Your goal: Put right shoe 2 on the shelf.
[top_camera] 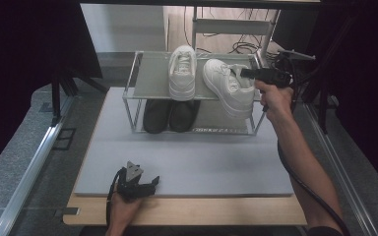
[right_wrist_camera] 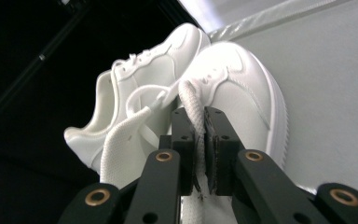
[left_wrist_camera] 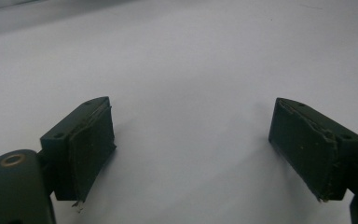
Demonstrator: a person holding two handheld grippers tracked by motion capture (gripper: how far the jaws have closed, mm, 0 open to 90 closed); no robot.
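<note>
While parked idle at the near left on the grey mat (top_camera: 187,162), left gripper (top_camera: 145,187) with jaws spread wide, holding nothing. Farther off, two-tier shoe rack (top_camera: 140,81): dark pair (top_camera: 170,115) below, one white sneaker (top_camera: 182,71) squared on top. At far right, right gripper (right_wrist_camera: 199,140) pinched narrow on the collar of the second white sneaker (top_camera: 229,86), overhanging the shelf's near edge, probably for nudging it into line beside its mate.
</note>
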